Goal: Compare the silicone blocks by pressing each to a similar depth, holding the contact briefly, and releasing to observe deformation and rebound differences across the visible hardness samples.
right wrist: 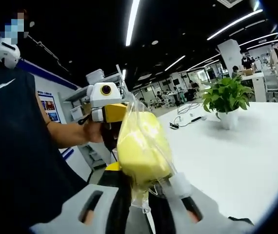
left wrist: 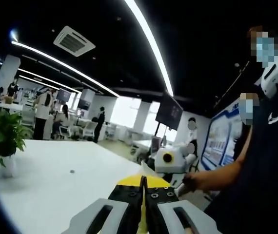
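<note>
Right tongs [right wrist: 144, 187] clamped on bagged yellow silicone block [right wrist: 141, 151], left tongs [left wrist: 143, 192] closed, empty, above white table [left wrist: 46, 185].

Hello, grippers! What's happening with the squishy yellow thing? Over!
Right gripper shut on bagged yellow block, held up off white table. Left gripper shut, jaws together. Nothing in the way.

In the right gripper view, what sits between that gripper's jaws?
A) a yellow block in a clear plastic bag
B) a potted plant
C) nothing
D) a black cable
A: the right gripper is closed on a yellow block in a clear plastic bag, while the potted plant stands apart on the white table.
</note>
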Demonstrator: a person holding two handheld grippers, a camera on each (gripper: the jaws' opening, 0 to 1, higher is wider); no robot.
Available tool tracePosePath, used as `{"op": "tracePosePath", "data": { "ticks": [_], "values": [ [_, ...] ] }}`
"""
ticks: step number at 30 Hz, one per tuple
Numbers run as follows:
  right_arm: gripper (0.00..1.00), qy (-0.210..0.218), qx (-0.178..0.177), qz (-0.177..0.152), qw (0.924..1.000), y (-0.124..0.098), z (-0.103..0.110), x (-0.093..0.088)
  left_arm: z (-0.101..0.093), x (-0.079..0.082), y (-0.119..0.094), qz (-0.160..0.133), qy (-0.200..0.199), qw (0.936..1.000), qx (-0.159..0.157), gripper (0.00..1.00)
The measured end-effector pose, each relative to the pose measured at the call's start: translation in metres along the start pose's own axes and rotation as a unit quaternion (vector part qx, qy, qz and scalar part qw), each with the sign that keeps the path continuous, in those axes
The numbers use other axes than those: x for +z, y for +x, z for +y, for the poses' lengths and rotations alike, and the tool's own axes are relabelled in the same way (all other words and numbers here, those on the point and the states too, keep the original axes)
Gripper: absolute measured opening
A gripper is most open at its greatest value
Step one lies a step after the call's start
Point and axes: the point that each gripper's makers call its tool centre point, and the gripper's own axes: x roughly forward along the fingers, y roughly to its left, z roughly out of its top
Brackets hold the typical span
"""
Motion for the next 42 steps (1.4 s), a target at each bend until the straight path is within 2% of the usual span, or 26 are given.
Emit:
{"op": "tracePosePath", "data": {
  "ticks": [2,5,6,7,9,11,14,18,24,27,31,32,33,36,42],
  "values": [
    [0.07,0.0,-0.002,0.002,1.0,-0.001,-0.001,-0.002,0.001,-0.003,0.002,0.002,0.015,0.9999,0.005,0.0],
    [0.07,-0.002,-0.001,0.002,1.0,-0.004,-0.001,-0.002,-0.002,-0.002,0.003,-0.004,0.017,0.9998,0.002,0.0],
    [0.06,0.005,0.002,0.001,1.0,-0.004,-0.001,-0.001,-0.002,-0.001,0.003,-0.009,0.028,0.9996,0.002,0.0],
    [0.06,0.005,0.0,0.001,1.0,-0.003,-0.001,-0.001,0.0,0.0,0.004,-0.013,0.056,0.9983,0.008,0.0],
    [0.06,-0.001,-0.004,0.001,1.0,-0.003,-0.004,0.0,0.001,-0.001,0.004,-0.011,0.026,0.9996,0.006,0.0],
    [0.05,-0.003,-0.006,0.002,1.0,-0.002,-0.005,0.001,0.004,0.001,0.004,-0.012,0.015,0.9998,0.008,0.0],
    [0.04,0.005,-0.008,0.003,1.0,0.001,-0.006,0.003,0.006,0.001,0.003,-0.014,0.015,0.9997,0.015,0.0],
    [0.04,0.02,-0.004,-0.003,0.9998,0.002,-0.006,0.005,0.008,0.004,0.004,-0.02,0.038,0.9989,0.021,0.0],
    [0.05,0.023,-0.008,0.003,0.9997,0.003,-0.007,0.002,0.011,0.001,0.003,-0.013,0.024,0.9994,0.023,0.0],
    [0.05,0.022,-0.012,0.0,0.9997,0.001,-0.009,0.003,0.011,0.001,0.006,-0.016,-0.003,0.9995,0.028,0.0],
    [0.05,0.023,-0.01,-0.001,0.9997,0.001,-0.007,0.005,0.009,0.003,0.005,-0.018,-0.007,0.9997,0.018,0.0],
    [0.06,0.02,-0.01,0.0,0.9998,0.0,-0.006,0.006,0.005,0.004,0.004,-0.019,0.023,0.9995,0.007,0.0],
    [0.06,0.019,-0.009,0.001,0.9998,0.0,-0.005,0.006,0.005,0.004,0.003,-0.018,0.041,0.9989,0.009,0.0],
    [0.06,0.018,-0.014,0.007,0.9997,0.002,-0.006,0.003,0.006,0.0,0.003,-0.003,0.055,0.9981,0.026,0.0],
    [0.08,0.02,-0.008,-0.003,0.9998,0.004,-0.003,0.004,0.004,0.003,-0.002,-0.007,0.014,0.9994,0.029,0.0]
  ]
}}
